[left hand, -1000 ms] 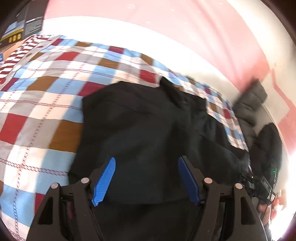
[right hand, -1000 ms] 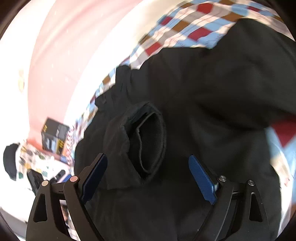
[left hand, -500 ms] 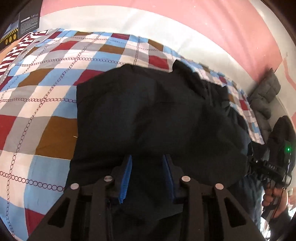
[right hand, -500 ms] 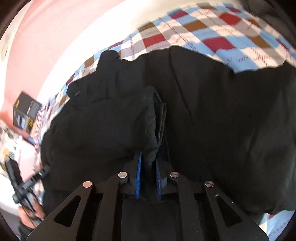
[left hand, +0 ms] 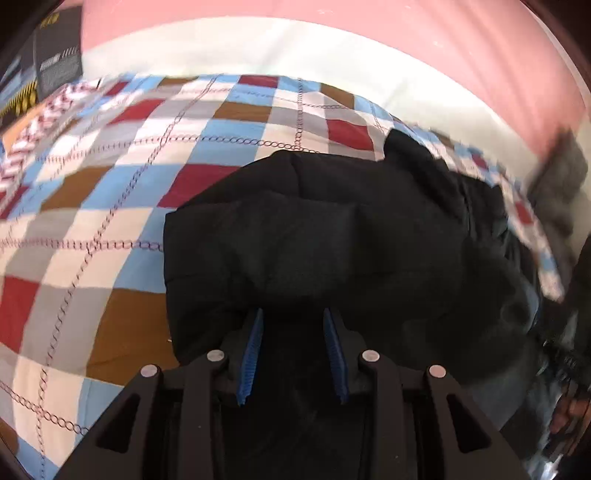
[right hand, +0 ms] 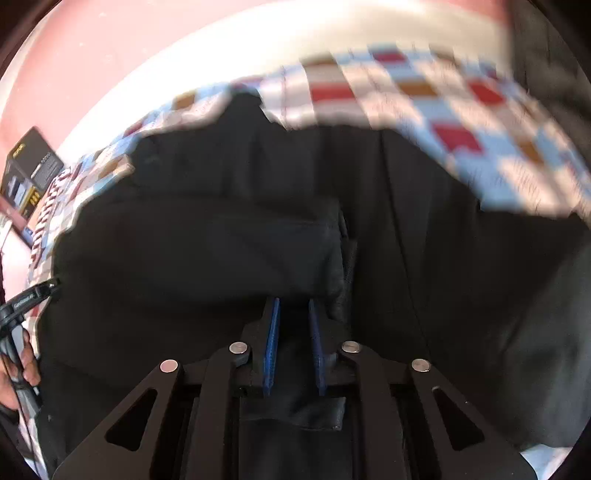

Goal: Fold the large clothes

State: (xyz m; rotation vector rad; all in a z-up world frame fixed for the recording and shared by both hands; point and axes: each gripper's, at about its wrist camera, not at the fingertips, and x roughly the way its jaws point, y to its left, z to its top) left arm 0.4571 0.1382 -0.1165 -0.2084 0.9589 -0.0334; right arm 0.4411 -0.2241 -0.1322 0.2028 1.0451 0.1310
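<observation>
Black jacket (left hand: 332, 236) lies spread on a checked bedspread (left hand: 110, 206), and both tools grip it at its near edge. In the left wrist view, the left gripper (left hand: 291, 314) has its blue pads (left hand: 253, 354) drawn in on a thick bunch of the dark cloth — the fabric fills the gap between them and bulges up just beyond the tips. In the right wrist view, the right gripper (right hand: 293, 306) is pinched almost together on a thinner fold of the same jacket (right hand: 221, 229), its pads (right hand: 272, 347) pressing the cloth from both sides. Beyond the tips, a folded layer with a seamed edge lies over the jacket's body, which runs off to the right. Farther still, the bedspread's red, blue, brown and white squares (right hand: 424, 96) show past the garment — then a white band and a pink wall (left hand: 369, 33). A dark printed box (right hand: 31, 170) stands at the far left.
</observation>
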